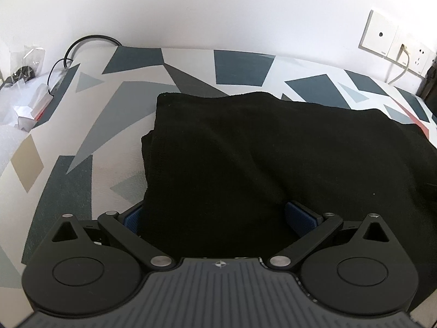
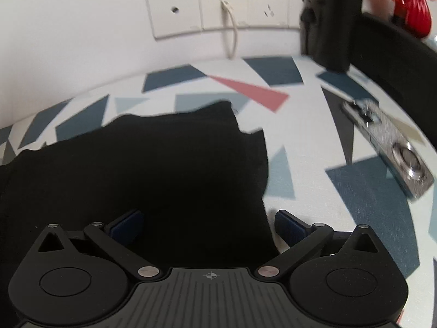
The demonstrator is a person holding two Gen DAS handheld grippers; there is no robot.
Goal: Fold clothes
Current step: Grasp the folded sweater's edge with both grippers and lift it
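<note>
Patterned cloth in white, grey and dark blue shapes, with one red triangle, covered the desk (image 1: pixel 68 142), which ran back to a white wall (image 1: pixel 218 5). Black folded clothing (image 1: pixel 259 150) lay across the middle of the desk, its near edge reaching in between the fingers of both claws. On the wall sat a row of socket plates (image 2: pixel 218 8) with a pale cable (image 2: pixel 230 35) hanging from one. A dark bag-like object (image 2: pixel 330 22) stood at the desk's far right corner; its exact kind could not be told. Near the right edge lay a shiny silvery strip (image 2: pixel 390 147), blurred. At the far left were clear plastic wrapping (image 1: pixel 24 98) and a looping black cable (image 1: pixel 87 41).

The left claw (image 1: pixel 218 216) pointed forward, low over the desk, jaws spread wide with the clothing's edge between the blue pads (image 1: pixel 300 216), not pinched. The right claw (image 2: pixel 209 225) was likewise wide open, its left finger over the clothing and its right finger over bare desk, just beside the garment's right edge.
</note>
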